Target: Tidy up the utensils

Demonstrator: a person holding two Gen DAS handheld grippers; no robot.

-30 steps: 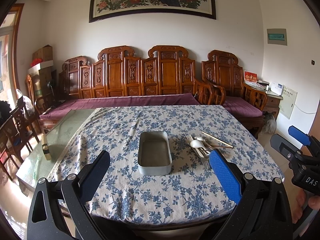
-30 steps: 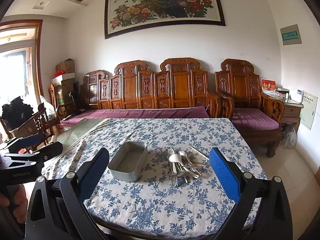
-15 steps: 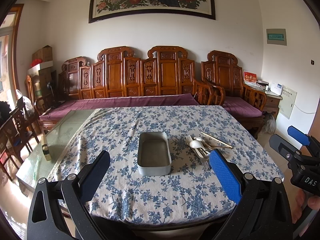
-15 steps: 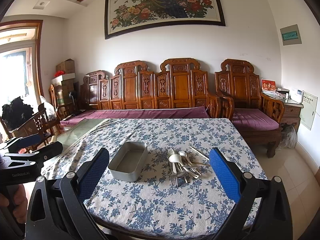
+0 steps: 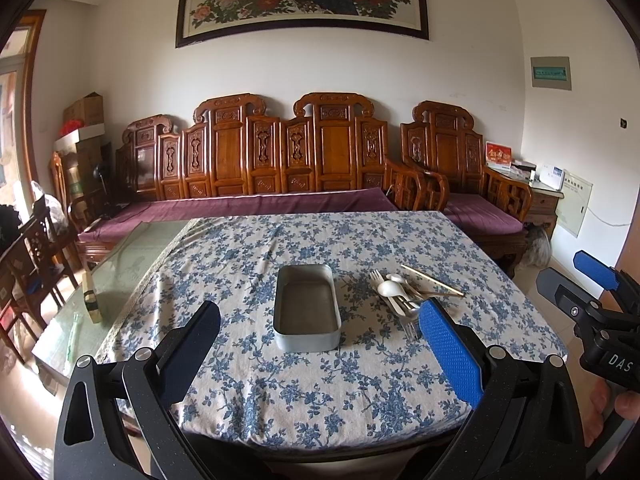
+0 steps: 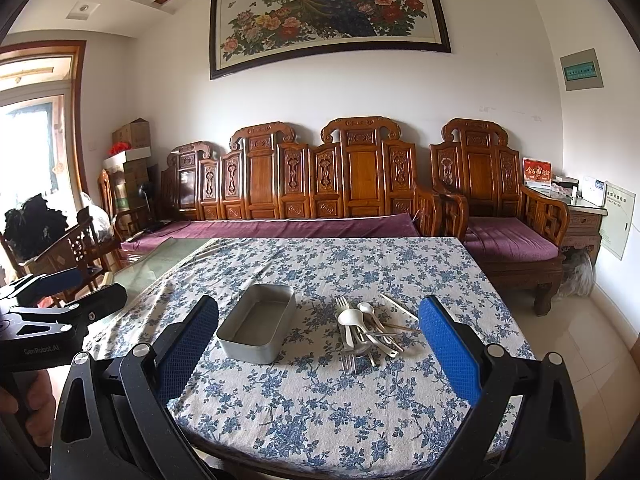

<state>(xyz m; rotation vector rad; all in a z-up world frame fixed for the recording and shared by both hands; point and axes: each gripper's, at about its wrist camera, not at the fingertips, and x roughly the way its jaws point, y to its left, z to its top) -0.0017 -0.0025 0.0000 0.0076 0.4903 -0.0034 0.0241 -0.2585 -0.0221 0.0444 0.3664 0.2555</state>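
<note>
Basically nothing has changed over the last sec: both views match the earlier ones, only a hair of camera drift. Means task hasn't started, no utensil lifted yet.

Left claw (image 5: 320, 354) spread wide, nothing betw. its pads, hovering off the near edge of the bench (image 5: 360, 392). Right claw (image 6: 318, 346) same: wide open, empty, held back from the near edge. Neither touches anything.

Task items: metal tin (image 5: 307, 306) sits mid-bench, empty inside, long axis running away from the cameras. Utensil pile (image 6: 366, 330) lies just beside it on the right side, not touching the tin as far as I can tell. Pile = forks, a white spoon (image 6: 349, 318), metal spoons, all overlapping. Chopsticks (image 5: 432, 280) lie at the far right of the pile, angled.

Judgement: tin is the likely destination; right claw is nearer the pile, so prob. first pick goes there. Tangled handles may drag neighbours along. Thin flat pieces on soft floral cloth (image 6: 320, 400) could be hard to get under.

Surroundings: carved wooden sofa (image 6: 320, 184) w/ purple cushions behind bench, peacock painting (image 6: 328, 16) on wall, bare glass strip (image 5: 120, 264) on left of bench w/ a small box-like object (image 5: 91, 298) on it. Nothing stands betw. claws and the pile. Person's fingers visible on each handle at frame edges.
</note>
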